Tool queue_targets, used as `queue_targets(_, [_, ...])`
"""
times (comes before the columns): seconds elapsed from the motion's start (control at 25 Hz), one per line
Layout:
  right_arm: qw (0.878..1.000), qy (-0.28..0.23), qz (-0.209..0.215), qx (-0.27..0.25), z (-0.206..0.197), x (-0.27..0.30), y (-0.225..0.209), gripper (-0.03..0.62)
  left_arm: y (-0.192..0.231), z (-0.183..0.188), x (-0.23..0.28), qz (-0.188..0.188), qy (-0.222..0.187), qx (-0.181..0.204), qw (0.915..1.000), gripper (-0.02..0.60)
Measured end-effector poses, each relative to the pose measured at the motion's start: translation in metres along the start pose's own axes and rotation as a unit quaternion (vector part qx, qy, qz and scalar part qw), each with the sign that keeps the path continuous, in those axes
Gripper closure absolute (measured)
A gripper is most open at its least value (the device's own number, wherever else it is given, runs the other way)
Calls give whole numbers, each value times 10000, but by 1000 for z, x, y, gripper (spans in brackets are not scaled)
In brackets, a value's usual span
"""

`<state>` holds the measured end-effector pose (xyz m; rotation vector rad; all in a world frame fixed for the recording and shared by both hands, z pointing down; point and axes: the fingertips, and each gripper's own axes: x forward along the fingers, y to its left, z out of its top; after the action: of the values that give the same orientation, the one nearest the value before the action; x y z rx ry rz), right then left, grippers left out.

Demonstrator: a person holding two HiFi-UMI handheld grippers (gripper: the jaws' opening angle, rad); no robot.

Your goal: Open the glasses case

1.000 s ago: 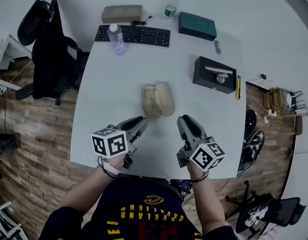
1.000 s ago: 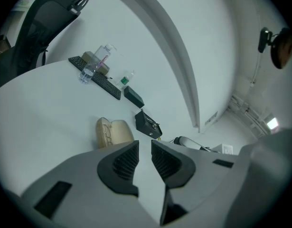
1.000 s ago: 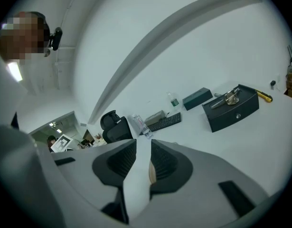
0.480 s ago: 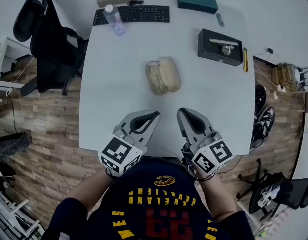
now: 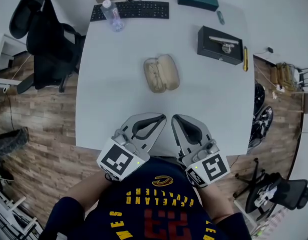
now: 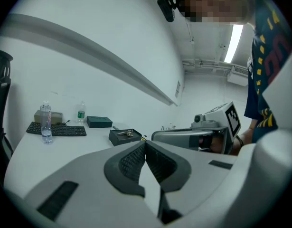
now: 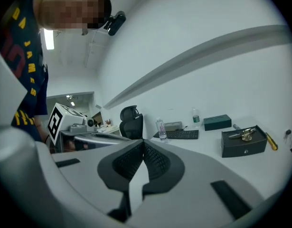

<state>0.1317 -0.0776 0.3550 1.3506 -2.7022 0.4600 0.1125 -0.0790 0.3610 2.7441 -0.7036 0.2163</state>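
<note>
Open beige clamshell glasses case [image 5: 161, 73]

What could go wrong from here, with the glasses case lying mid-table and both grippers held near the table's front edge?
1. The glasses case looks open and lies loose on the smooth table; reaching in with shut jaws could push it along or knock a half closed.
2. The left gripper and right gripper are close side by side, both shut and empty; moving either might bump the other.
</note>
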Motion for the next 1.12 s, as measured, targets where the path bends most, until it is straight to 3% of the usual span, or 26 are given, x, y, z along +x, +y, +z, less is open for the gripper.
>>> queue_targets(0.48, [9993,-46,-169,-328,4,1,-4,577,-3,9,0,-14,-115,62,9999,568])
queue_targets(1.12, [9995,-74,-174,-257,2,-3,-3,577,-4,1,-1,18,-10,-11,10000,568])
